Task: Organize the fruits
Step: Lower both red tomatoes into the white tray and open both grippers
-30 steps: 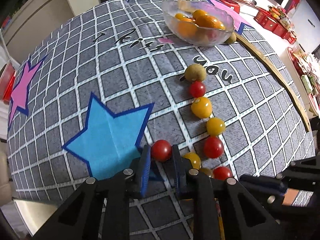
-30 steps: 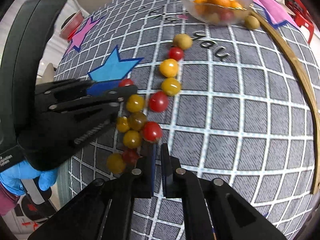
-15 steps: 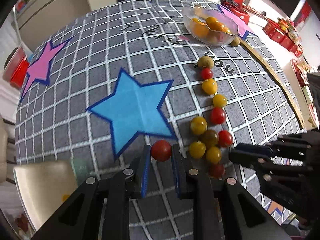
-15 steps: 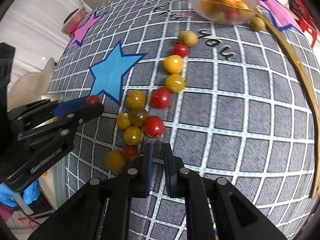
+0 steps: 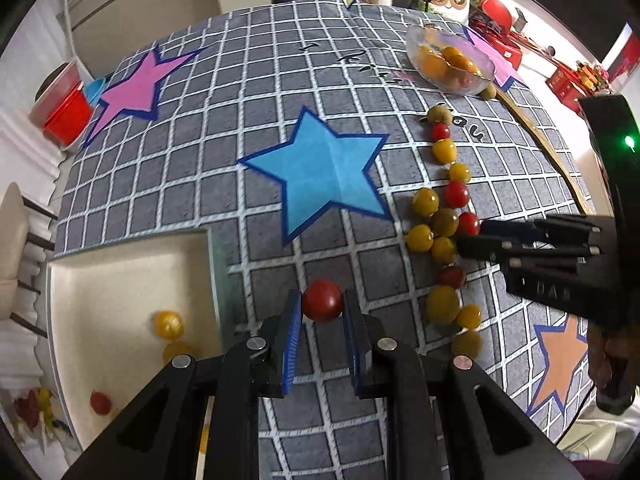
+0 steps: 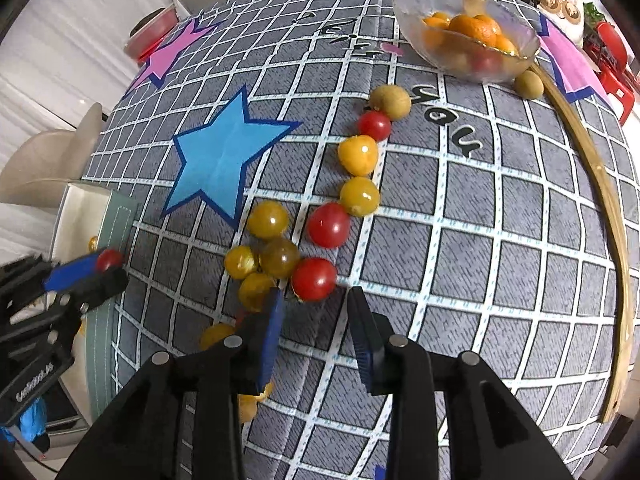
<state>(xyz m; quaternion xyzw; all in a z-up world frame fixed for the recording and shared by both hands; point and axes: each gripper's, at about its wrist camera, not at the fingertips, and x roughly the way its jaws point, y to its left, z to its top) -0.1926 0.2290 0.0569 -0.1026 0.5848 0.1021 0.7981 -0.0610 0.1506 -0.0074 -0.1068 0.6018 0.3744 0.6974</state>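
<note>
Red tomato (image 5: 322, 306) clamped between left gripper (image 5: 322, 312) pads, low centre of frame, just right of the cream tray (image 5: 120, 264) at lower left. Right gripper (image 6: 314, 312) wide open, empty, just below a second red tomato (image 6: 314, 279) at mid-frame. Risk: early release drops fruit outside tray; closing jaws nudge the touching yellow tomatoes (image 6: 256, 290), scattering the cluster.

We saw a table (image 6: 500, 240) covered in a grey grid cloth (image 5: 260, 92) printed with stars. Ahead of the right fingers lay a winding line of red and yellow tomatoes (image 6: 328, 225), ending at 1 kiwi (image 6: 390, 101). Beyond it stood a glass bowl (image 6: 412, 20) of fruit. Left of the left fingers sat a cream tray (image 5: 120, 272).
</note>
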